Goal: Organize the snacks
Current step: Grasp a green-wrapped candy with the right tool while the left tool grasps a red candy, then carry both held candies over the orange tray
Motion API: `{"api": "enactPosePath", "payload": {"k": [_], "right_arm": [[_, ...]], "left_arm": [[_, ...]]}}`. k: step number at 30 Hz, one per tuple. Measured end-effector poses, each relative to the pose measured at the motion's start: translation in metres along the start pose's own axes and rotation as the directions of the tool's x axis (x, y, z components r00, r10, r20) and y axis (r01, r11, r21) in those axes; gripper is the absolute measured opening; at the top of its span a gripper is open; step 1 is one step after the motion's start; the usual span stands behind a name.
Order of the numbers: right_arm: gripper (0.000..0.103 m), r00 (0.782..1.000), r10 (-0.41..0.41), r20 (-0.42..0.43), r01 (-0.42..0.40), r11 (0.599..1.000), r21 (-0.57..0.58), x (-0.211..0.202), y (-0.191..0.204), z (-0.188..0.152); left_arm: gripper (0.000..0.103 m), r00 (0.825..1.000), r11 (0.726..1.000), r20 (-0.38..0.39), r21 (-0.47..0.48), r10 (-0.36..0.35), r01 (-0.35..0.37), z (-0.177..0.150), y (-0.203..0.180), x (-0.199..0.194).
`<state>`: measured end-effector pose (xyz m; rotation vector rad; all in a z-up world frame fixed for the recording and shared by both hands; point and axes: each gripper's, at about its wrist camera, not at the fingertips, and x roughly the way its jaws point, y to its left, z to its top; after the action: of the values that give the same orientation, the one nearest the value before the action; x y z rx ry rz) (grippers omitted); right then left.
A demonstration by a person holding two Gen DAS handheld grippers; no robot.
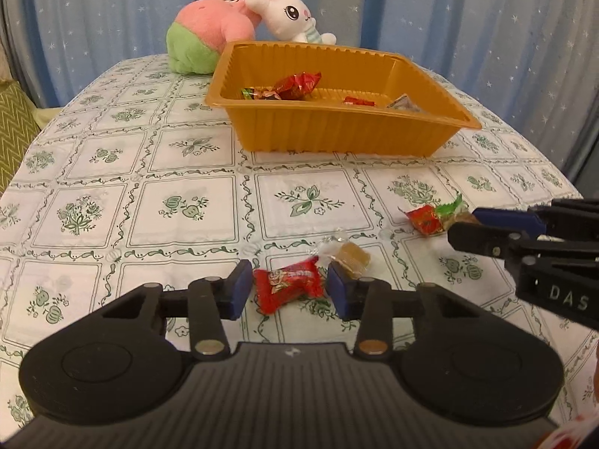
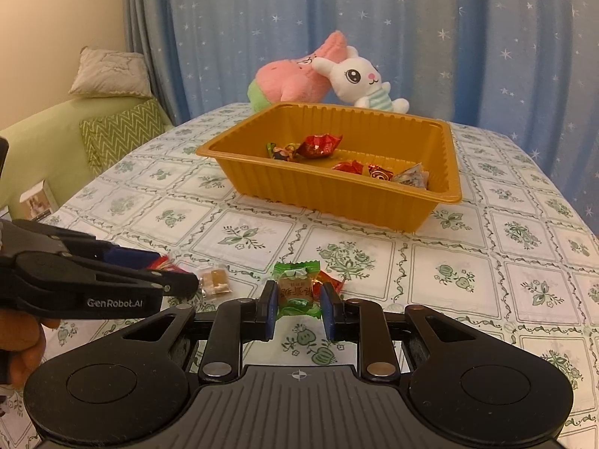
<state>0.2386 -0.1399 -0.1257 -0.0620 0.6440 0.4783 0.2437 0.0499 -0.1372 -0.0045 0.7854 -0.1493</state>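
Left wrist: crinkled red candy [image 1: 287, 284], glossy wrapper

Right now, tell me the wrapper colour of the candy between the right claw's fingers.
Green candy wrapper, clearest in the right wrist view.

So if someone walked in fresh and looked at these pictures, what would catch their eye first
The orange tray at mid-table, with a few wrapped candies inside, stands out against the green-patterned tablecloth. Behind it a pink plush and a white bunny lean together before the starry blue curtain. Up close, the left gripper brackets a red candy and the right gripper a green candy, jaws open.
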Motion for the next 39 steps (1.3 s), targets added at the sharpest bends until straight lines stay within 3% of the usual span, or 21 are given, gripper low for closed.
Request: {"api": "enactPosePath", "payload": {"k": [9,21,30,39], "right_arm": [[0.024,1.0,-0.003,0.006,0.003,1.0,0.005,-0.001,0.0,0.002],[0.024,1.0,-0.005,0.027,0.005,1.0,0.014,-0.007,0.001,0.01],[0.024,0.998,-0.012,0.054,0.01,0.999,0.039,-0.015,-0.006,0.024],[0.024,0.997,-0.021,0.079,0.016,0.997,0.07,-0.022,-0.019,0.047]], "left_arm": [[0.021,1.0,1.0,0.002,0.009,-0.001,0.001,-0.001,-0.005,-0.007],[0.021,0.999,1.0,0.042,-0.021,0.001,0.0,0.01,-0.007,-0.028],[0.021,0.998,0.997,0.062,-0.076,-0.029,0.033,0.032,-0.005,-0.042],[0.021,0.995,0.995,0.082,-0.07,-0.062,0.068,0.059,-0.009,-0.047]]}}
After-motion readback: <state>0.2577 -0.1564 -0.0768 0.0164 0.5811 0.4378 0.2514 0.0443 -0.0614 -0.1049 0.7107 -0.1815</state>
